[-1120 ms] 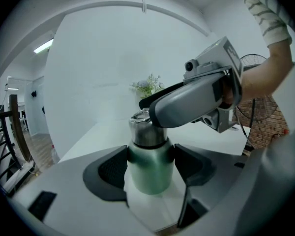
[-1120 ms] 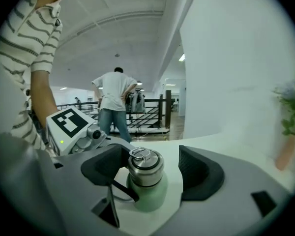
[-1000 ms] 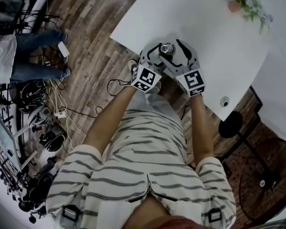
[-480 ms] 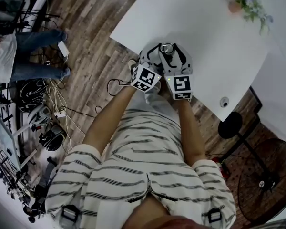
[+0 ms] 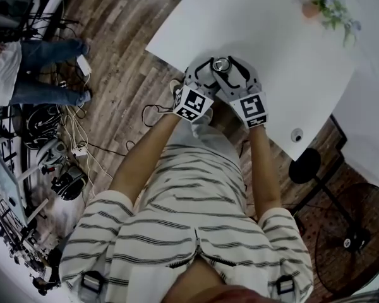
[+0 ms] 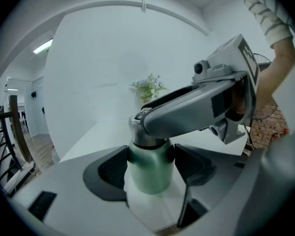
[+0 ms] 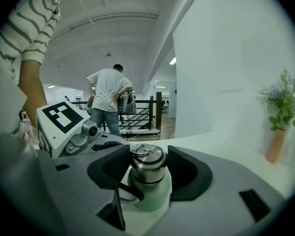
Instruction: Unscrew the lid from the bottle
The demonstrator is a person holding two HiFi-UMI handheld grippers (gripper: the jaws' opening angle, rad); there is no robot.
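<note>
The left claw (image 6: pixel 148 165) is clamped on the green body of the bottle (image 6: pixel 146 177), one dark pad pressed against each side of it just below the metal neck. The right claw (image 7: pixel 148 162) sits higher up on the same bottle: its jaws have just been closing with the steel lid (image 7: pixel 147 167) between them, and in the right gripper view both pads rest against the sides of that lid, whose small ring lies flat on top. The lid is seated on the bottle. In the left gripper view the grey body of the right claw runs in from the right of the frame and crosses over the bottle's top. From the head view the two claws meet a little above the middle of the frame, each with its black and white marker cube, the left cube (image 5: pixel 194 103) beside the right cube (image 5: pixel 252 109), and the bottle stands upright between their tips. It stands on the white desk (image 5: pixel 271 30), close to the edge nearest the person. At the upper right of that frame a small vase of flowers (image 5: pixel 322 2) stands on the desk, well apart from the bottle. The person's striped shirt (image 5: pixel 189 232) fills the lower middle of the frame, over a wooden floor (image 5: pixel 114 30). Cables (image 5: pixel 69 137) lie tangled at the left edge. In the right gripper view another person (image 7: pixel 107 100) stands with their back turned by a dark railing (image 7: pixel 142 114).
</note>
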